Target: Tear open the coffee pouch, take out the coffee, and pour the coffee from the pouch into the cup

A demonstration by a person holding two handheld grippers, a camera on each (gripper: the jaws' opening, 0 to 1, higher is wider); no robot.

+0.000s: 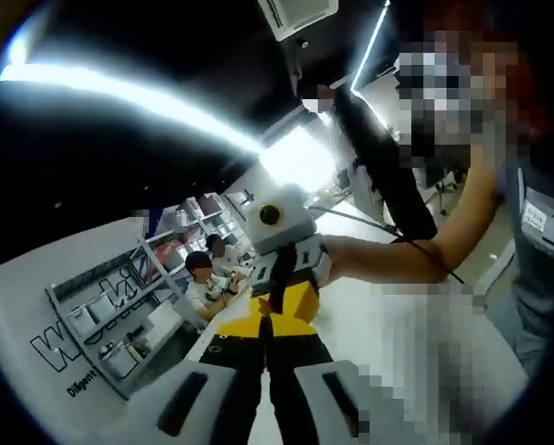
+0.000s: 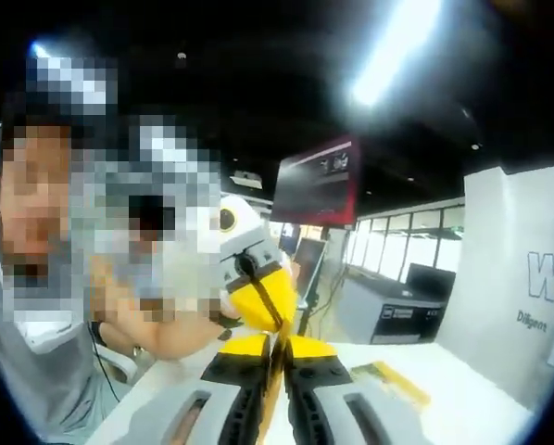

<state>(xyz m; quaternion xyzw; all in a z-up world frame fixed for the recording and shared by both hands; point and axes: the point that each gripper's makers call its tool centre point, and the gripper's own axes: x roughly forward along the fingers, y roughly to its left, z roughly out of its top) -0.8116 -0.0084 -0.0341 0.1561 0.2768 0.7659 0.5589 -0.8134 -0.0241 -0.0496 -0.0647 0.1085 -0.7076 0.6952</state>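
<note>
A big white wall [image 1: 64,306] with dark letters is seen in the left gripper view, with grey shelves [image 1: 119,315] set against it. Two people [image 1: 203,278] are seen sitting far back by the shelves. A long bright ceiling light [image 1: 119,93] is stretched across the dark ceiling. A white surface [image 1: 388,343] is seen below the grippers. In the right gripper view, a red and dark screen [image 2: 319,181] is hung up high, and a dark counter [image 2: 388,311] is placed near the windows. A flat yellow packet [image 2: 393,380] is laid on the white surface there.

The person's bare arm [image 1: 397,255] is reached out from the right side in the left gripper view, and the right gripper is held by it.

The yellow and black coffee pouch [image 1: 272,315] is held up in the air between the two grippers, above the surface. It is pinched at one edge by the left gripper [image 1: 270,394], whose fingers are clenched on it. The other edge is pinched by the right gripper [image 2: 275,394], and its fingers are clenched on the pouch too. The two grippers are pointed at each other, very close together.
</note>
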